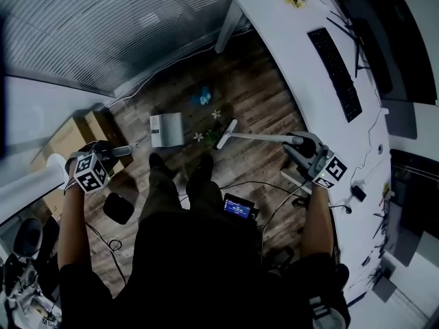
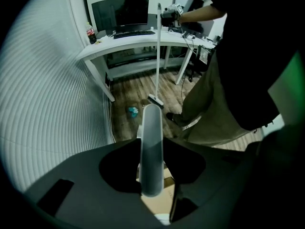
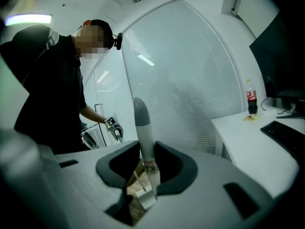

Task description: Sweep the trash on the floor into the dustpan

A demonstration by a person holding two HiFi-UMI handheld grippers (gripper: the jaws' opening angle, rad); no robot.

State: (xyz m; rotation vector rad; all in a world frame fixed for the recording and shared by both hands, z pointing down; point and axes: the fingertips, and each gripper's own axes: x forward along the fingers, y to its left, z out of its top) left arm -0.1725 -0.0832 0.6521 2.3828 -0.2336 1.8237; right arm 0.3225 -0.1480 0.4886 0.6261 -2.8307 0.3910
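1. A dark wood-plank floor [image 1: 254, 108] lies under a long white desk [image 1: 295, 81].
2. A black keyboard [image 1: 335, 70] and a black monitor [image 2: 120, 13] sit on the desk.
3. A ribbed frosted glass wall [image 1: 103, 19] borders the floor, with a brown cardboard box [image 1: 72, 134] beside it.

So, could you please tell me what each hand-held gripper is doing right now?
Left hand-held gripper: closed on the dustpan handle.
Right hand-held gripper: closed on the broom handle.

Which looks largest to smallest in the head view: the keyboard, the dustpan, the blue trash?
1. keyboard, though the desk sits nearer the camera than the floor
2. dustpan
3. blue trash
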